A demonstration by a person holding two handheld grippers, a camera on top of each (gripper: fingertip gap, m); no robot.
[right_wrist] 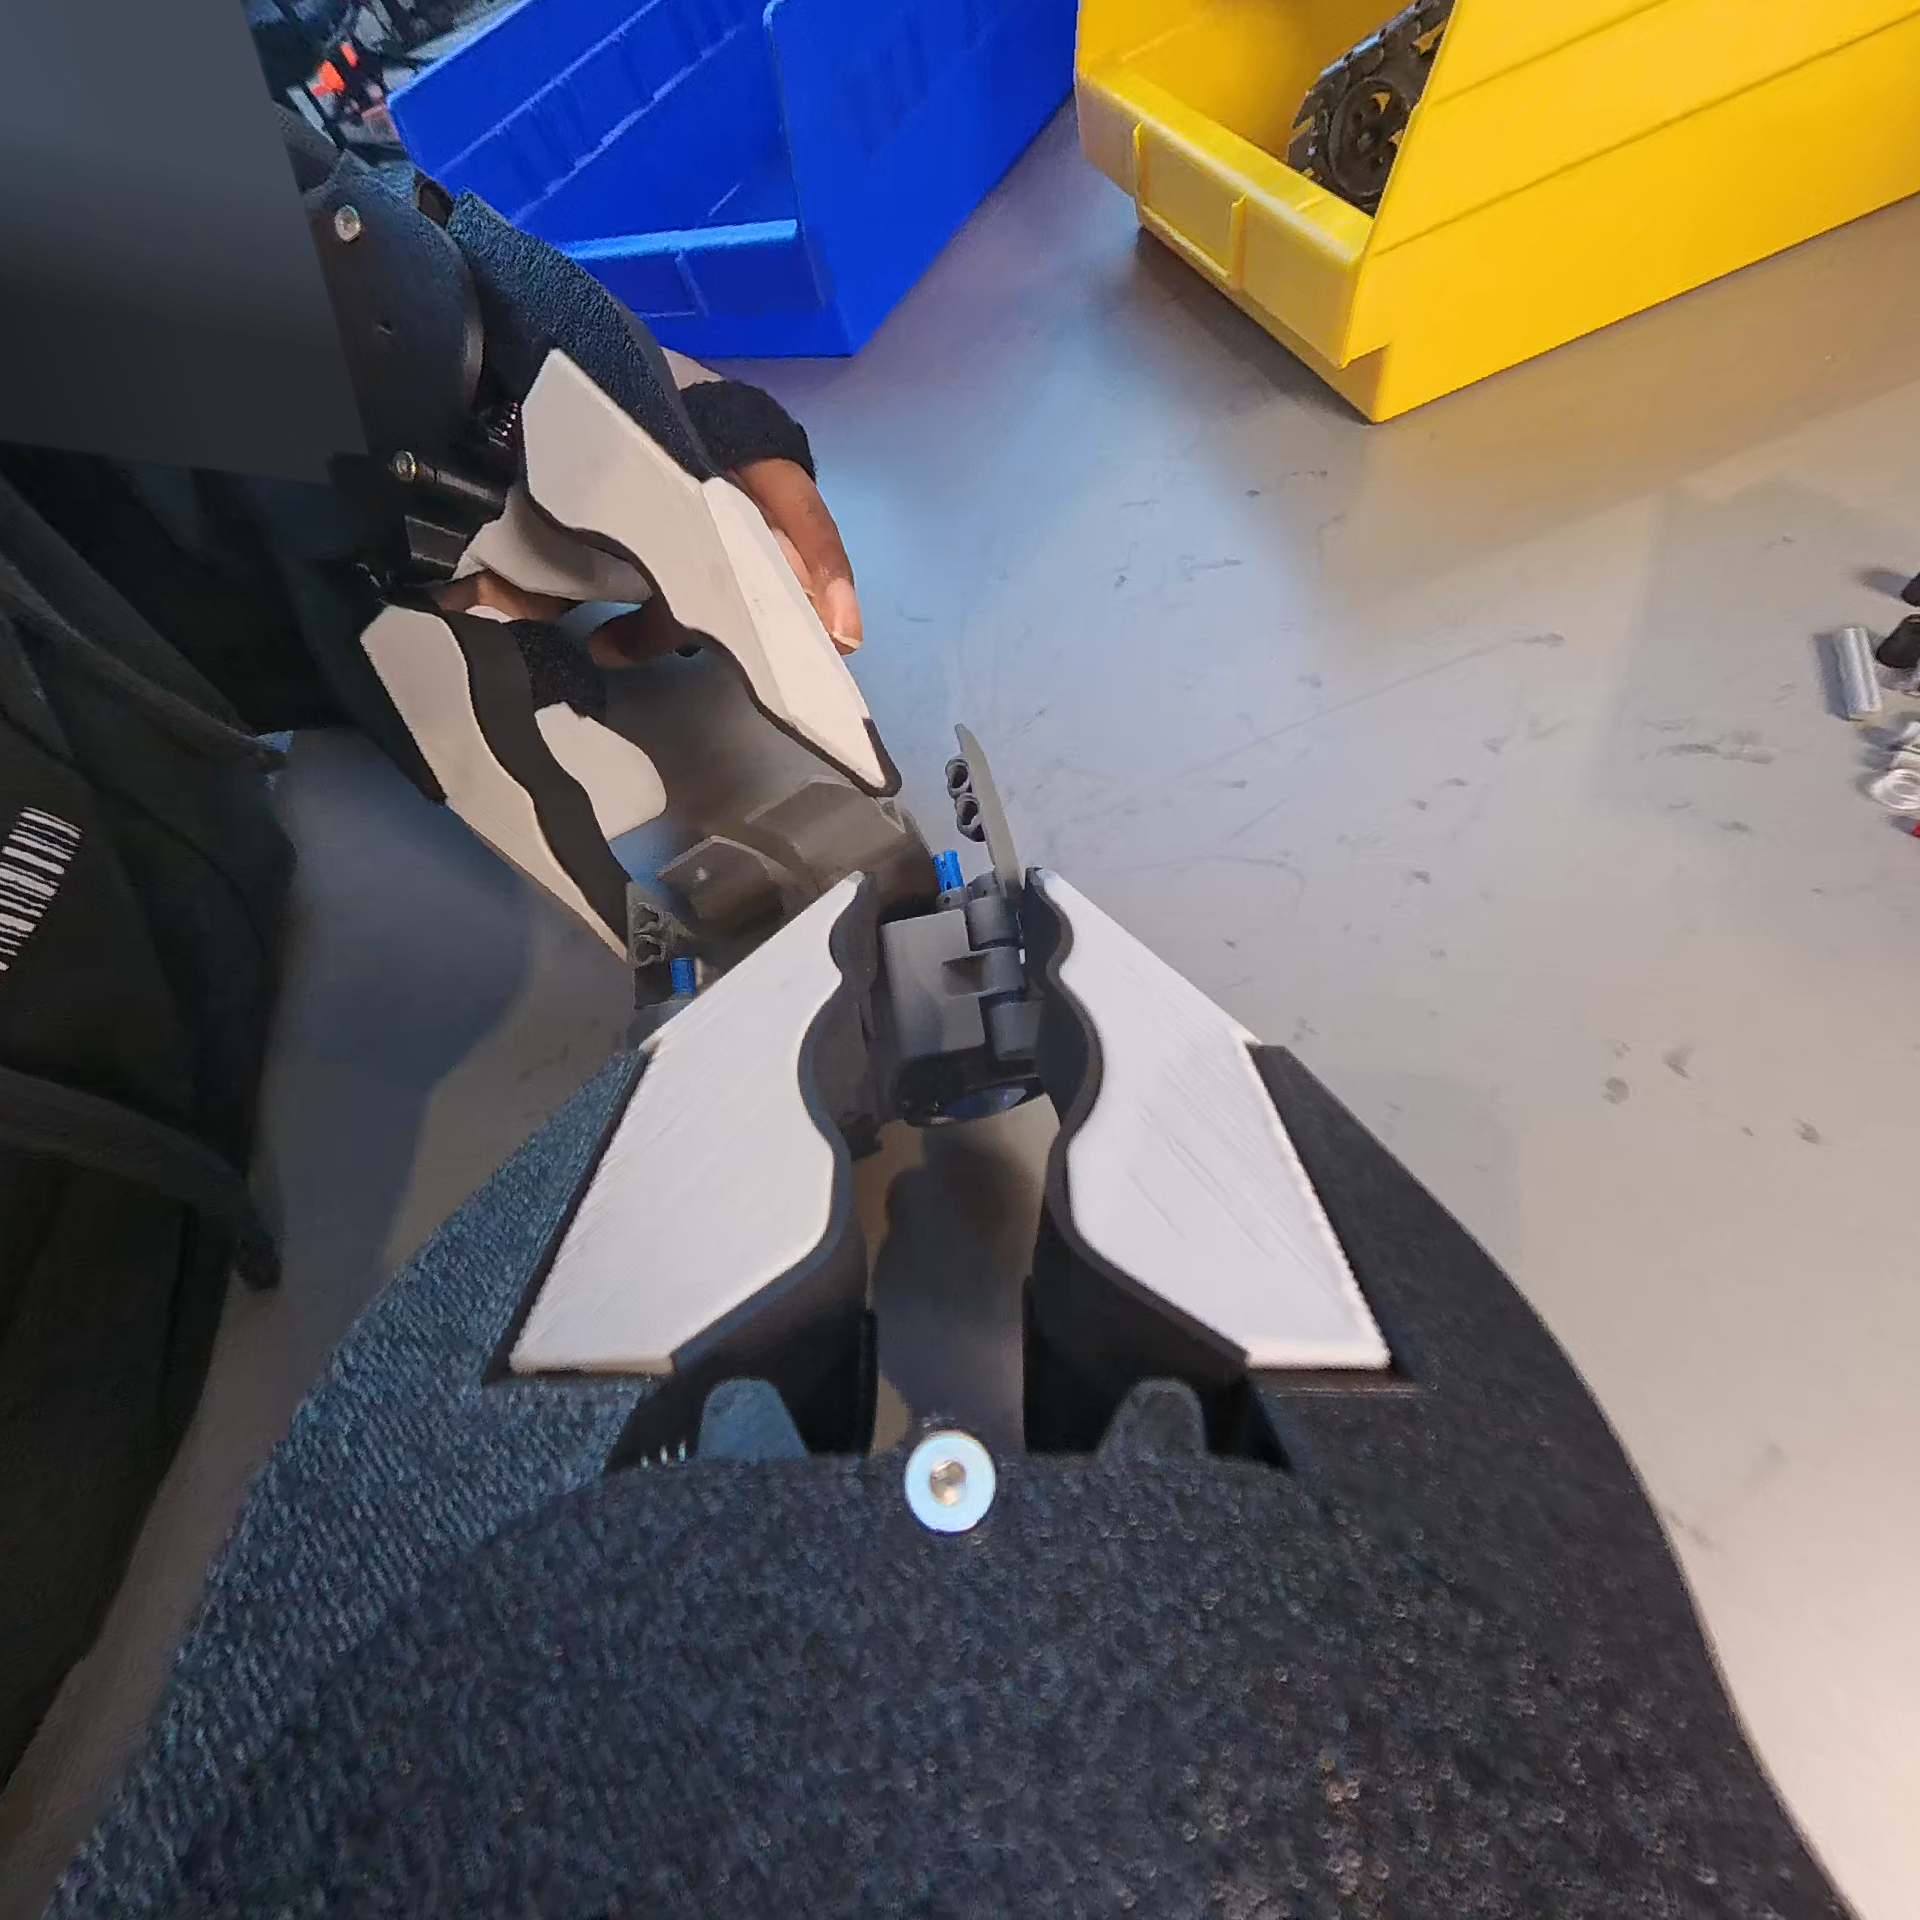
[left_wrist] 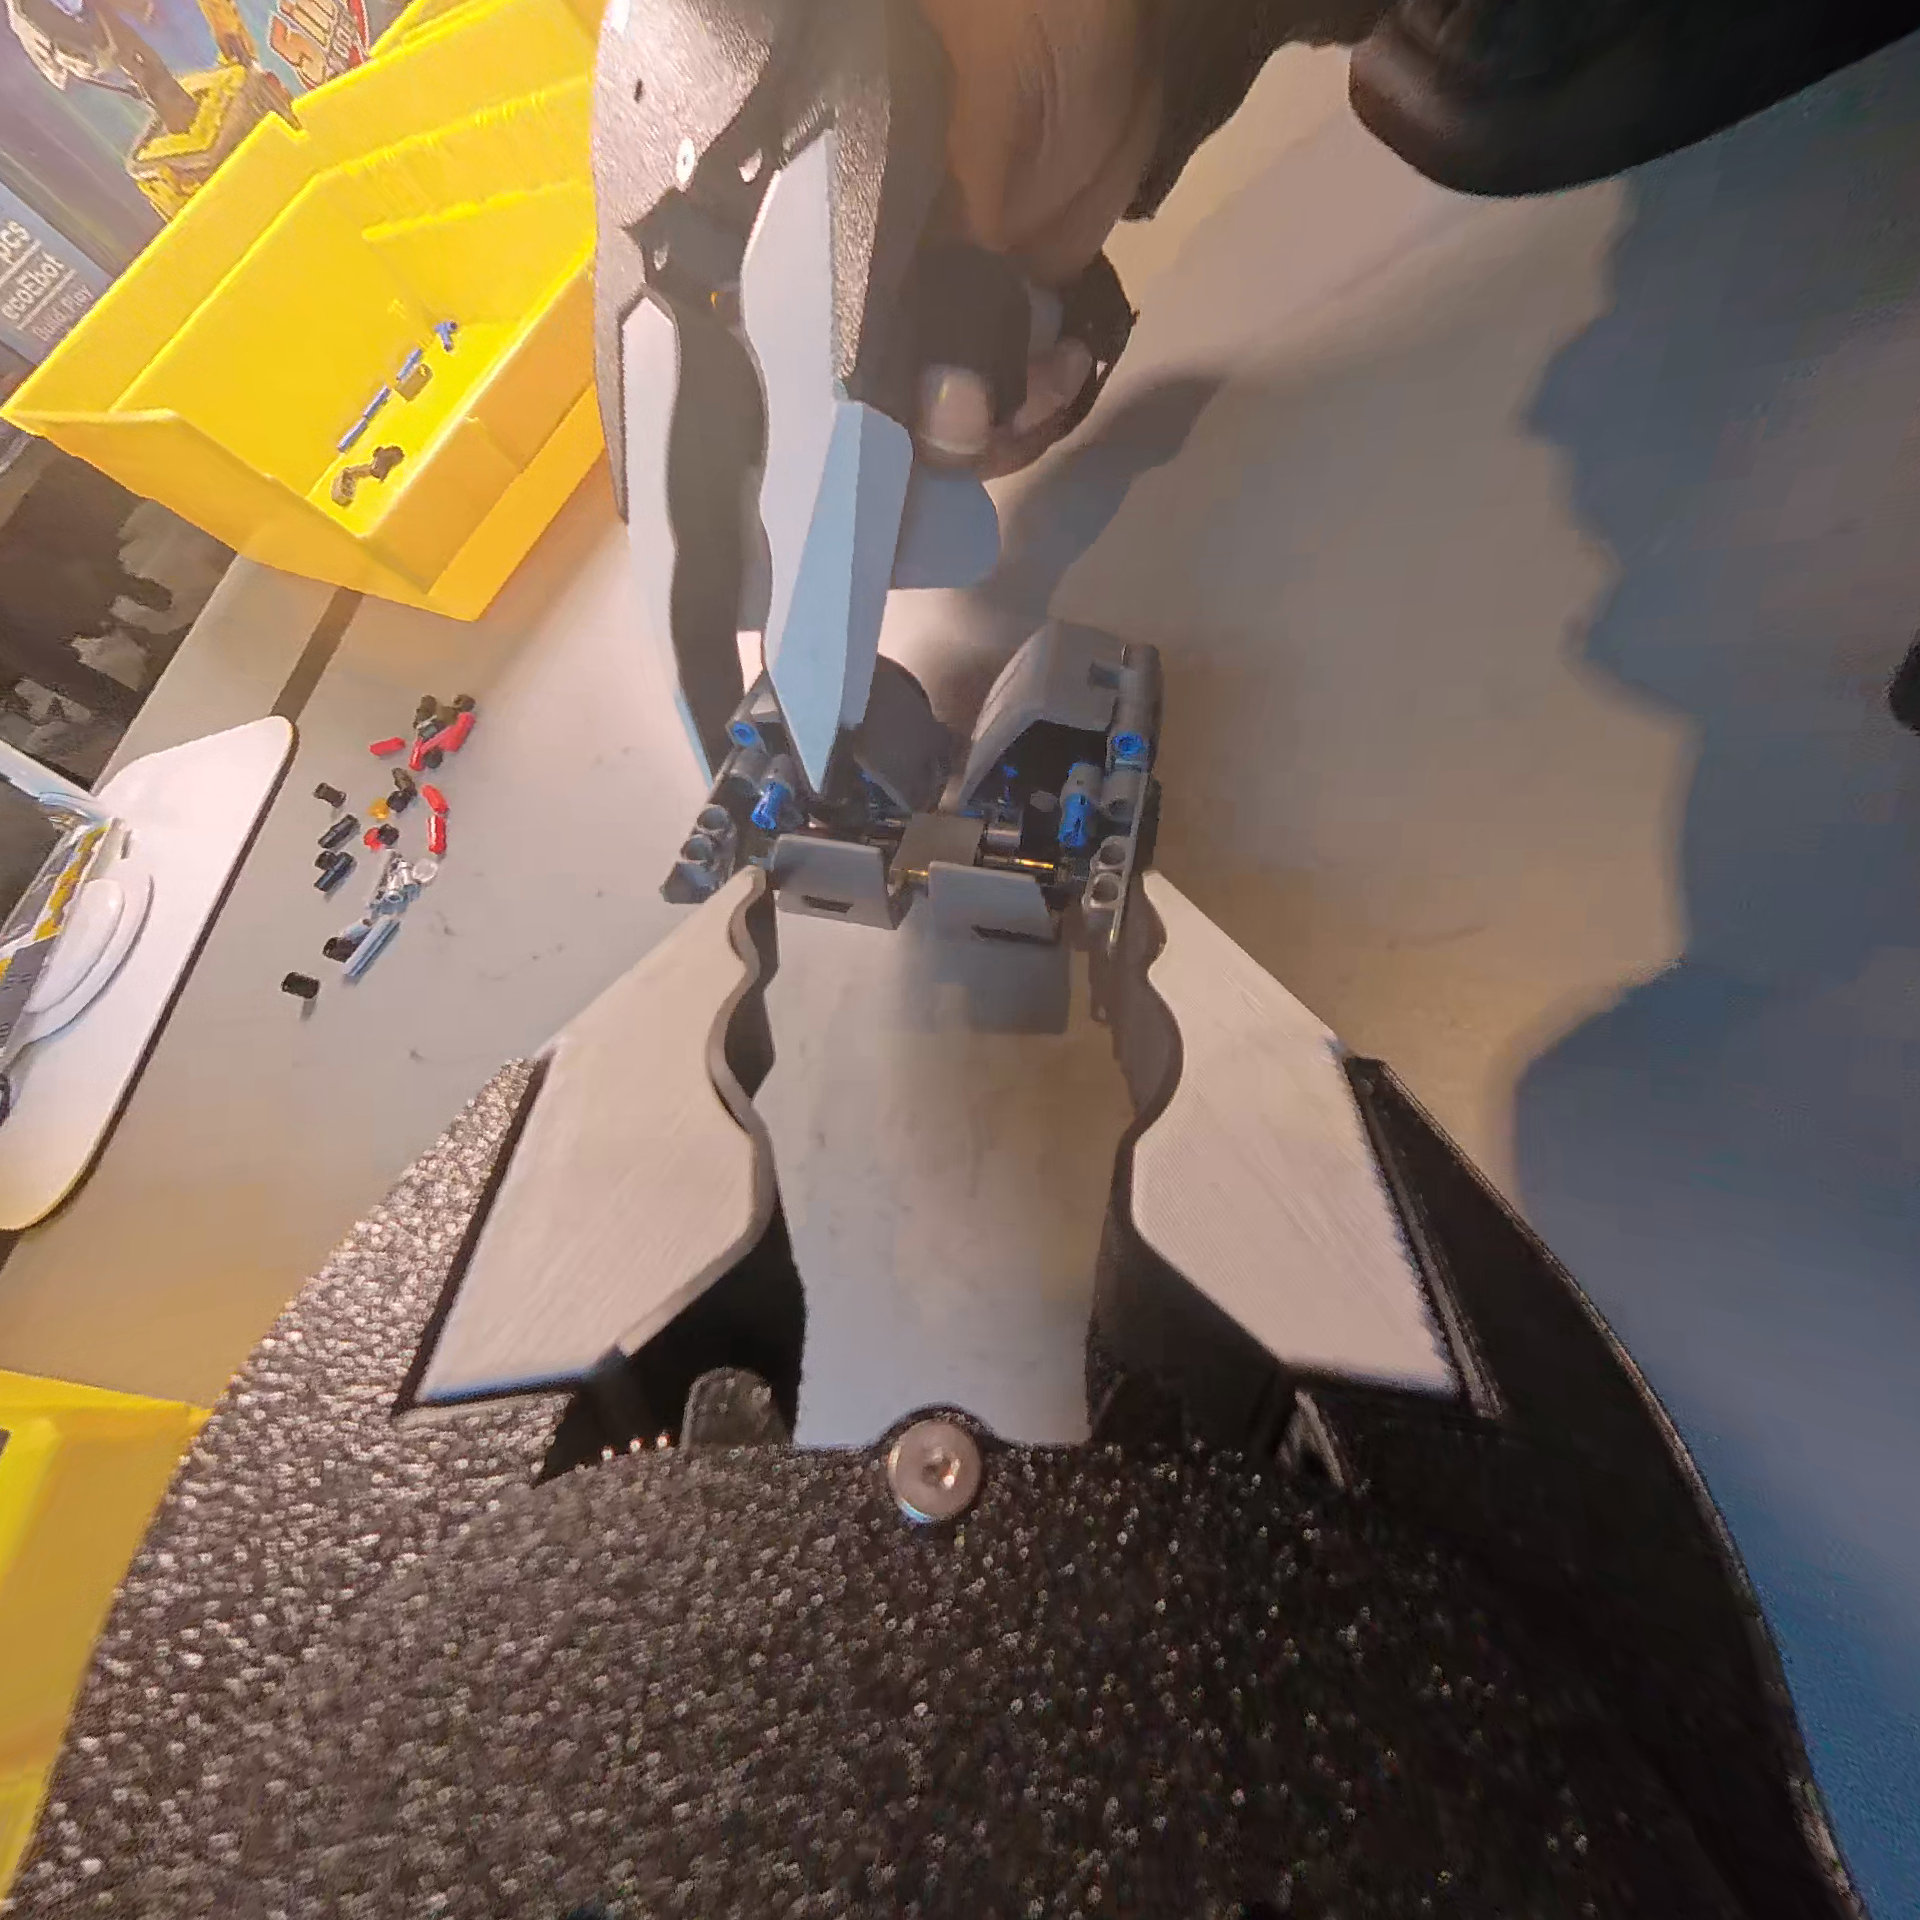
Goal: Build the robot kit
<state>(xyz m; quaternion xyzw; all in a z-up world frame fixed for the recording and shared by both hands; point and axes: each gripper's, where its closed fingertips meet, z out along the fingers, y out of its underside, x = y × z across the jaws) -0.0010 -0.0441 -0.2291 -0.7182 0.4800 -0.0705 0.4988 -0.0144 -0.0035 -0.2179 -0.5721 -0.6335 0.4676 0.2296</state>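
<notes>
I hold a small grey building-block model (left_wrist: pixel 831 862) between both tools, low over the grey table (left_wrist: pixel 499 1091). My left gripper (left_wrist: pixel 945 904) has its fingers spread wide. Their tips sit at the model's two outer beams, and I think they pinch it across its width, though I cannot tell whether the pads really press. My right gripper (right_wrist: pixel 945 894) is closed narrow on the model's dark block, with a pad against each side.

The left wrist view shows the model end-on, with blue pins, two grey hood-shaped covers and a brass-coloured axle in the middle. My right gripper (left_wrist: pixel 764 758) comes in from the far side, my gloved hand (left_wrist: pixel 987 343) behind it. To the left lie loose red and black pins (left_wrist: pixel 395 821), and farther off a yellow tray (left_wrist: pixel 239 343) holds a few small pieces.

The right wrist view shows the model (right_wrist: pixel 935 997) side-on instead, with a thin dark blade standing up at its far end. Beyond it are a blue bin (right_wrist: pixel 727 156) and a yellow bin (right_wrist: pixel 1558 260) holding a black wheel (right_wrist: pixel 1361 114). My left gripper (right_wrist: pixel 753 857) straddles the model from the left.
</notes>
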